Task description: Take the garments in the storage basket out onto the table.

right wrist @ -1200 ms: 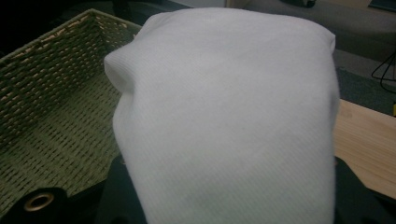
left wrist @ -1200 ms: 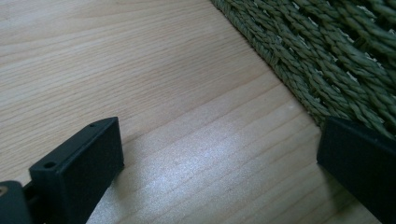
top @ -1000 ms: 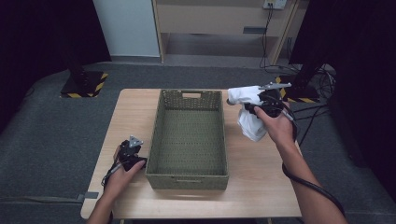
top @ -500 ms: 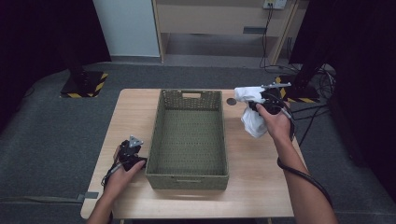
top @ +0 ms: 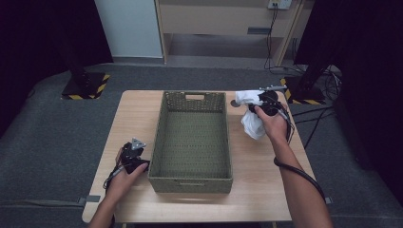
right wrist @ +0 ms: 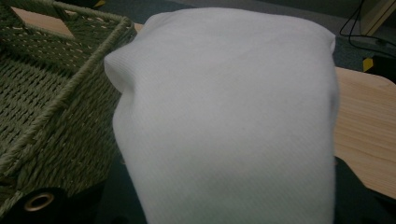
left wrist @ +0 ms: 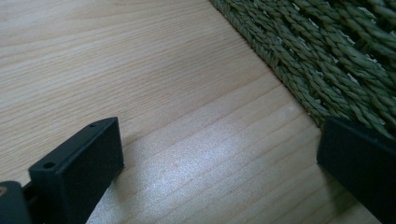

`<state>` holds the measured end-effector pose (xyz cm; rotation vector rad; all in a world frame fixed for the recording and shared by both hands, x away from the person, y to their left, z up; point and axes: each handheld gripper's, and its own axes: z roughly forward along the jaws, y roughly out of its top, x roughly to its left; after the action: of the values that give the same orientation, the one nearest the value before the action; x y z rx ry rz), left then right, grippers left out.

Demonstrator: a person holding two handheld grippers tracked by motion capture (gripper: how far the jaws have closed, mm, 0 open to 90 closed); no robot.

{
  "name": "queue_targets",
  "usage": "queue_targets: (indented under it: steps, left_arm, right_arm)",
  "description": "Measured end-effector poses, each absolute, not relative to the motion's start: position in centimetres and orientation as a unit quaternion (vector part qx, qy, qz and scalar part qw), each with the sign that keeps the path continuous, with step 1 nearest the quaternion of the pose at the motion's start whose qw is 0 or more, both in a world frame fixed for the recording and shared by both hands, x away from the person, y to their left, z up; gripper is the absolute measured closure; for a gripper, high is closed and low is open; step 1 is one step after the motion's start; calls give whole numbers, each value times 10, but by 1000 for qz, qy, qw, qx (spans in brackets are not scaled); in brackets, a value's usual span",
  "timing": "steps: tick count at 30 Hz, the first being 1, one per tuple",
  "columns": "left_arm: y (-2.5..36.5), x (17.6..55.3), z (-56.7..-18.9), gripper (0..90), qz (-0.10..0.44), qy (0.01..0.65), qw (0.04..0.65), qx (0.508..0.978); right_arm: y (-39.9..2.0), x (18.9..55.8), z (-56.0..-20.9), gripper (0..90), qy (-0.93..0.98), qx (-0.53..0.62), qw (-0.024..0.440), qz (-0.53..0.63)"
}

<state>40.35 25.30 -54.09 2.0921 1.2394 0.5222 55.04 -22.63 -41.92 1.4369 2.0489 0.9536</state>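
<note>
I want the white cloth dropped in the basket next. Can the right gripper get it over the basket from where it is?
Probably yes: the right gripper, shut on the white cloth, hangs beside the basket, whose top is open.

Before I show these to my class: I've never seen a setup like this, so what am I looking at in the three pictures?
A person sits at a wooden table and works with a hand-held two-jaw gripper in each hand. The high view comes from a fixed camera above, looking down. A green woven basket stands in the middle, with nothing inside it. The other two pictures come from small cameras riding on the grippers. The left gripper rests on the table beside the basket's left wall; in its own view its black jaws stand apart over bare wood. The right gripper, to the right of the basket's far corner, is shut on a white cloth, which hangs down from it and covers most of its own view.
</note>
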Motion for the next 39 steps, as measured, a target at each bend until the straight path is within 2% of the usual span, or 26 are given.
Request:
queue_targets:
  steps: [20,39]
  left_arm:
    - [253,403,-541,0,199,473,322,796]
    - [253,404,-541,0,199,473,321,796]
  right_arm:
    - [-233,561,-468,518,742,538,219,335]
    - [-237,568,-499,498,742,551,214,317]
